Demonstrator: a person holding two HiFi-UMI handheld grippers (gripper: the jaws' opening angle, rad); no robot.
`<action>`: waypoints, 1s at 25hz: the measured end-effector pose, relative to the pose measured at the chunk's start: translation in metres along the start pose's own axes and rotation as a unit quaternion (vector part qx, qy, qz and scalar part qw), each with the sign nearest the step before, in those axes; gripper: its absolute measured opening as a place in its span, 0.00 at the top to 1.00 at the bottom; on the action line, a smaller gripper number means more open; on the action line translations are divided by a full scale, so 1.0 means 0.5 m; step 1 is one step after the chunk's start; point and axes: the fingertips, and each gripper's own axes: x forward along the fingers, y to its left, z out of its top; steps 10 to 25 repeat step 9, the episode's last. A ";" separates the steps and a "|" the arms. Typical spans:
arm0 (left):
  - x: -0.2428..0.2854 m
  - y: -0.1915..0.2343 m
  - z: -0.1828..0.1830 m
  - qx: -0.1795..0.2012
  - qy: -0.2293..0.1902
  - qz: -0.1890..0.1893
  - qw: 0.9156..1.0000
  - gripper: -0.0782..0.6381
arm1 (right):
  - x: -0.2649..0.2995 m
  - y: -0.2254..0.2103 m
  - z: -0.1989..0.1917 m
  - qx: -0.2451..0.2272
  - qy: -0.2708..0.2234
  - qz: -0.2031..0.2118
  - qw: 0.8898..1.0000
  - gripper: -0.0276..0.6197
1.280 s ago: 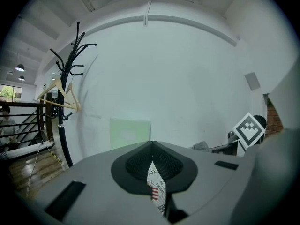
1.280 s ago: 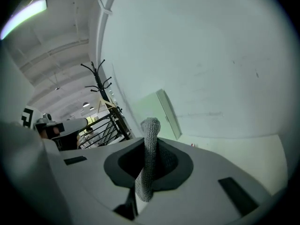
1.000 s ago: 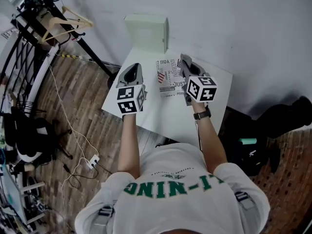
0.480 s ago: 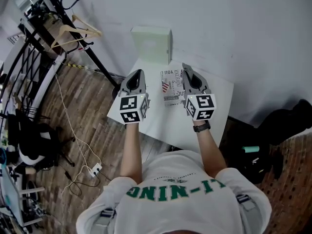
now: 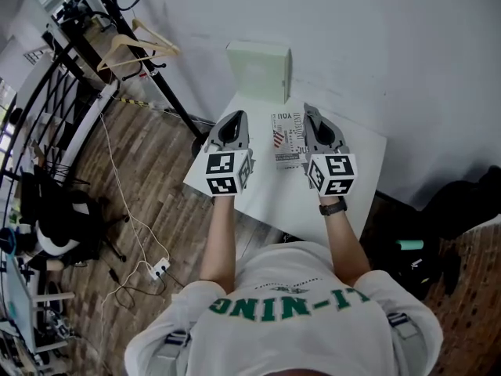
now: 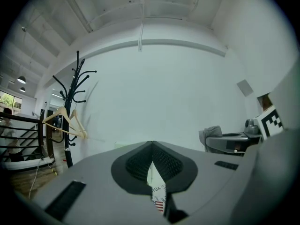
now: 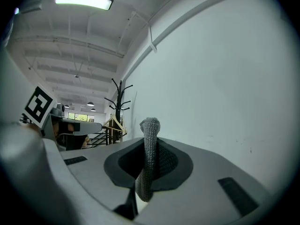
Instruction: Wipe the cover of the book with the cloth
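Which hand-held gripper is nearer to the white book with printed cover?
Right. The right hand-held gripper is at the right edge of the white printed-cover book; the left hand-held gripper stands apart to its left.

Bench: standing against the white wall.
Pale green box: sitting at the bench's far edge.
Wooden hanger: hanging on the black coat rack.

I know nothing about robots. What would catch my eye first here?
The black-and-white marker cubes on the left gripper and right gripper, both held over a white table. Between them lies a book with a busy printed cover. The right gripper has a grey knitted cloth pinched in its fingers.
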 end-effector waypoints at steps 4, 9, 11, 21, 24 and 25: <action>-0.005 0.002 -0.003 0.001 0.002 0.002 1.000 0.87 | 0.003 0.013 -0.006 -0.004 0.008 0.005 1.000 0.91; 0.005 -0.015 -0.011 0.000 0.004 -0.015 1.000 0.87 | -0.010 0.005 -0.015 -0.012 0.016 -0.011 1.000 0.91; 0.005 -0.015 -0.011 0.000 0.004 -0.015 1.000 0.87 | -0.010 0.005 -0.015 -0.012 0.016 -0.011 1.000 0.91; 0.005 -0.015 -0.011 0.000 0.004 -0.015 1.000 0.87 | -0.010 0.005 -0.015 -0.012 0.016 -0.011 1.000 0.91; 0.005 -0.015 -0.011 0.000 0.004 -0.015 1.000 0.87 | -0.010 0.005 -0.015 -0.012 0.016 -0.011 1.000 0.91; 0.005 -0.015 -0.011 0.000 0.004 -0.015 1.000 0.87 | -0.010 0.005 -0.015 -0.012 0.016 -0.011 1.000 0.91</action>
